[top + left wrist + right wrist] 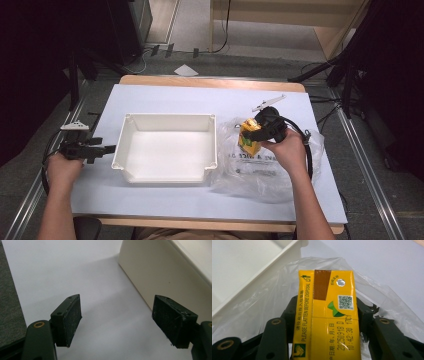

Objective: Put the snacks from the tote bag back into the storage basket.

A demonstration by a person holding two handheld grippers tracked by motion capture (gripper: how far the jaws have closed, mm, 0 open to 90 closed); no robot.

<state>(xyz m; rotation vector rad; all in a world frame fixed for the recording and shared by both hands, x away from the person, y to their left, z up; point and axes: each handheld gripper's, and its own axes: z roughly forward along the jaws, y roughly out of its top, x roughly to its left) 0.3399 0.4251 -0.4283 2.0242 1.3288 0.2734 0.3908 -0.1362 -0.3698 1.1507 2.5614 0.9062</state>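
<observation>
A person sits at a table (150, 97) covered with a pale sheet, holding a two-jaw gripper in each hand. In the high view, the right gripper (257, 134) sits right of centre in the frame, clamped on a small yellow drink carton (249, 141). The carton is held just above a crumpled clear plastic bag (260, 172), which spreads over the table toward the lower right of the frame. In the right gripper view, the carton (328, 315) fills the middle of the frame, its two black jaws pressing against its left and right sides; printed text, a brown strip and a small square code show on its top face, and the bag (262, 305) lies beneath and around it. A white rectangular tray (167, 120) stands at the centre of the high view, just left of the bag and touching its edge; in the right gripper view the tray's rim (274, 267) crosses the upper left. The left gripper (107, 148) rests low at the left of the high view, its tips just beside the tray's left wall. In the left gripper view its jaws stand wide apart with nothing between them, over bare table (62, 270), with the tray's wall (160, 272) at the upper right.
</observation>
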